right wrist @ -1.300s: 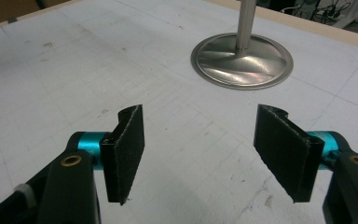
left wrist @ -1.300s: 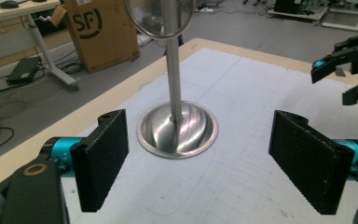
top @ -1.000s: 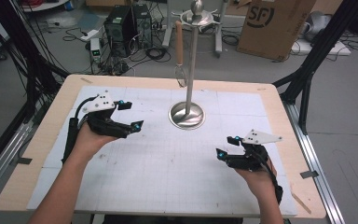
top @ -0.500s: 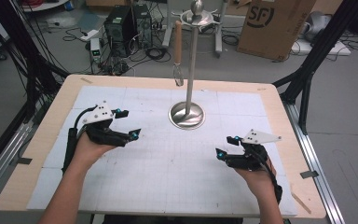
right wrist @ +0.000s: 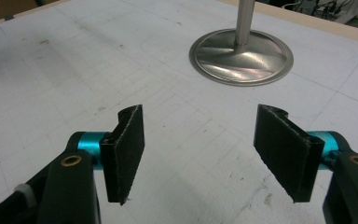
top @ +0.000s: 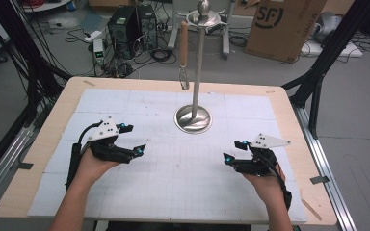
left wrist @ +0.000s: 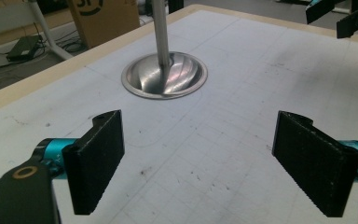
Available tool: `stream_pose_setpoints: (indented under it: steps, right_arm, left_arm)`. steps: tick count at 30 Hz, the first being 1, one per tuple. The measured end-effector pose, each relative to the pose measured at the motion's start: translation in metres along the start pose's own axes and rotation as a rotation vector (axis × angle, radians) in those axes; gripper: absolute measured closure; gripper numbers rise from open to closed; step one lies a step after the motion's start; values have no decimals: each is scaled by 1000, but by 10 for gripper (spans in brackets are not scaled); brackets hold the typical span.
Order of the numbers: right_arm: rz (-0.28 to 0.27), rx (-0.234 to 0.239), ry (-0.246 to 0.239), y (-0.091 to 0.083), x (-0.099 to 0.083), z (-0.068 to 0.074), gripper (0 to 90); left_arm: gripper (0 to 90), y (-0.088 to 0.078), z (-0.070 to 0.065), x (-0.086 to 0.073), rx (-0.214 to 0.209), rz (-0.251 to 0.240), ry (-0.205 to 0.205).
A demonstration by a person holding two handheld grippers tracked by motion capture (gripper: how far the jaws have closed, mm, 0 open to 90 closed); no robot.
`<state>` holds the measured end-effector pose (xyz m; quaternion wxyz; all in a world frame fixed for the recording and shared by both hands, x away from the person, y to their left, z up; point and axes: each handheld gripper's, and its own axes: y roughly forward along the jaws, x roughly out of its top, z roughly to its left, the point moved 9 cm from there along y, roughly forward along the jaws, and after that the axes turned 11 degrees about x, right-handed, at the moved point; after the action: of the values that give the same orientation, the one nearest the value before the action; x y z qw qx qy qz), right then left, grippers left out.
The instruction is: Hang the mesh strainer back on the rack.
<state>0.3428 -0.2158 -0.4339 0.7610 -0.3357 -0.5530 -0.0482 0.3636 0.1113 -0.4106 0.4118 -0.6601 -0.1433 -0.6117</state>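
Steel stand (top: 193, 118) rises from its round base at the far middle of the white-matted counter (top: 183, 192) in the high view, a wooden-handled whisk (top: 184, 53) hanging from its top, its wires hard to make out; left tongs (top: 129, 139) and right tongs (top: 234, 151) are released, empty, well apart from it. Left gripper view cuts off the stand's (left wrist: 165, 74) pole at the top edge, its shiny base beyond the spread left tongs (left wrist: 214, 163). Right gripper view likewise crops the pole above the base (right wrist: 241, 56), ahead of the parted right tongs (right wrist: 209, 154).

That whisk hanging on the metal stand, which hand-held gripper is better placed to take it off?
Probably the left hand-held gripper: the whisk hangs on the stand's left side, toward it. Its jaws are open and empty. The right hand-held gripper, also open, sits across the pole.
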Motion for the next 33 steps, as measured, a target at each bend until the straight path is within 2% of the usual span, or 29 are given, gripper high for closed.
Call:
stream_pose_setpoints:
  steps: [3, 9, 12, 17, 32, 33]
  right_arm:
    - [-1, -3, -4, -1, 0, -1, 326]
    - [-6, -9, 3, -3, -2, -5, 326]
    - [-4, -9, 13, -3, -3, -6, 326]
    - [-6, -9, 7, -2, -2, -6, 326]
    - [6, -9, 0, 1, -2, -6, 326]
    - [6, -6, 11, 1, -2, -5, 326]
  left_arm:
    - [173, -1, 1, 0, 12, -1, 3]
    - [174, 0, 0, 0, 5, -5, -6]
    - [173, 1, -1, 0, 0, -6, 2]
    - [173, 0, -3, 0, -5, -11, -6]
    - [174, -3, 0, -1, -6, -19, -23]
    - [174, -3, 1, -1, -4, -19, -22]
